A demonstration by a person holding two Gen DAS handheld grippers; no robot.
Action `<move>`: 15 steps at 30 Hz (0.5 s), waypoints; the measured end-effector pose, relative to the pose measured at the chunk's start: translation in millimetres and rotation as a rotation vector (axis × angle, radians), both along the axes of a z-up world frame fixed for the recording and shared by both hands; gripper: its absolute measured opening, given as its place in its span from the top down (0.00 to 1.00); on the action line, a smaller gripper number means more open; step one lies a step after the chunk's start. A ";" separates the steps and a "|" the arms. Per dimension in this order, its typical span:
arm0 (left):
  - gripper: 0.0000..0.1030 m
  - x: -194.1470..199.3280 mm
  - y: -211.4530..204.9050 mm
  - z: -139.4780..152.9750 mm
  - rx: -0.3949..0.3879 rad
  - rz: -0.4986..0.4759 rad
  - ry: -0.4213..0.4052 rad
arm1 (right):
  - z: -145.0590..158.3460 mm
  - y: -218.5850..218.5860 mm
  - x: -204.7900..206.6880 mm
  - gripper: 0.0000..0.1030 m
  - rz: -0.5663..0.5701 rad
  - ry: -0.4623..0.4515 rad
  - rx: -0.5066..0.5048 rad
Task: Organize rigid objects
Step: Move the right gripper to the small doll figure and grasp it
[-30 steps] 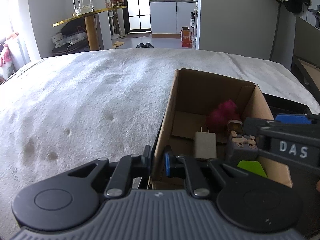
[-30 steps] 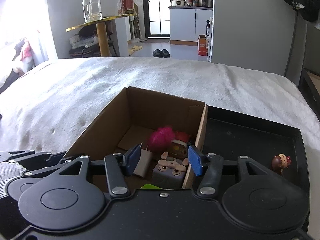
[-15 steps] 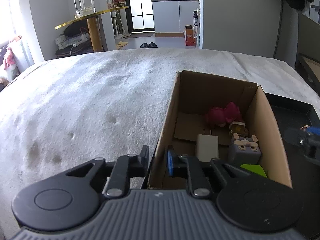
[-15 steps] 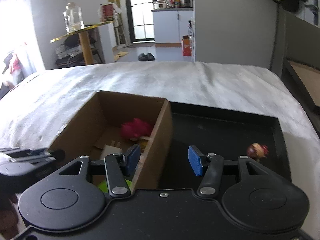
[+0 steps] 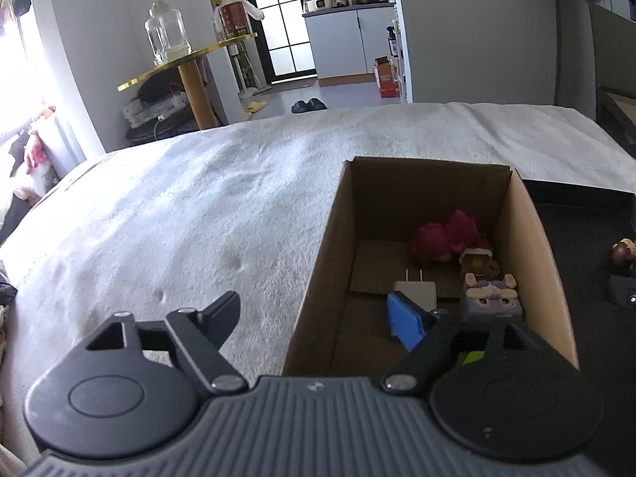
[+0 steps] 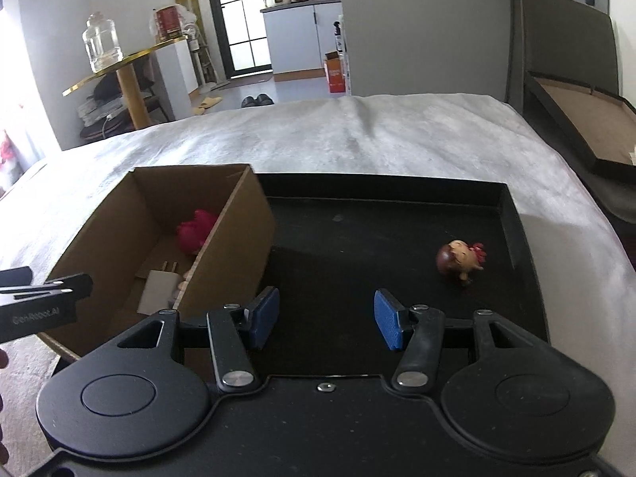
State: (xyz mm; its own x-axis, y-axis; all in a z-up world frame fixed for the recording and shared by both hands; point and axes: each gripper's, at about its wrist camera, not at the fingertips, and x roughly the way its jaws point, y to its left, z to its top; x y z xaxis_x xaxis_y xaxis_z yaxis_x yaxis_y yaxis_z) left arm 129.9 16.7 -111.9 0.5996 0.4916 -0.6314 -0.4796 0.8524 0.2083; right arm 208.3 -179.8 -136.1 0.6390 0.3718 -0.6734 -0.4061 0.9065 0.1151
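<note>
A cardboard box (image 5: 314,278) (image 6: 234,246) sits on the white bed, next to a black tray (image 6: 512,214). In the box lie a pink fuzzy toy (image 5: 441,234), a white plug adapter (image 5: 417,292), a grey block figure (image 5: 493,298) and a green piece (image 5: 473,357). A small brown doll figure (image 6: 461,258) lies on the tray. My left gripper (image 5: 318,318) is open and empty, its jaws either side of the box's left wall. My right gripper (image 6: 324,318) is open and empty over the tray, left of and nearer than the doll.
The white bedcover (image 5: 179,218) stretches left of the box. A gold round side table (image 5: 190,63) with a glass jar stands beyond the bed. A dark headboard and a framed board (image 6: 588,131) are at the right.
My left gripper, shut on the box's left wall before, has opened wide. My right gripper has moved right, from over the box to over the tray, nearer the doll.
</note>
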 end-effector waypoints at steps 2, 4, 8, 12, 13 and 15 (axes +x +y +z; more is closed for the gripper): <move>0.21 1.6 -2.7 1.0 0.008 0.000 0.000 | -1.2 -5.4 2.2 0.48 -0.008 0.005 0.002; 0.20 2.6 -6.1 1.8 0.016 -0.003 0.000 | -2.4 -11.3 4.2 0.47 -0.017 0.006 0.005; 0.19 6.4 -13.6 2.3 0.031 -0.020 0.008 | -4.6 -20.8 8.5 0.43 -0.036 0.006 0.001; 0.19 8.5 -16.7 1.1 0.039 -0.020 0.010 | -7.7 -30.9 17.8 0.43 -0.061 0.007 -0.009; 0.19 9.8 -17.6 0.2 0.042 -0.018 0.012 | -8.4 -33.7 19.8 0.42 -0.068 0.007 -0.009; 0.19 12.0 -18.2 -0.8 0.048 -0.017 0.019 | -9.6 -40.0 25.5 0.39 -0.084 0.008 -0.005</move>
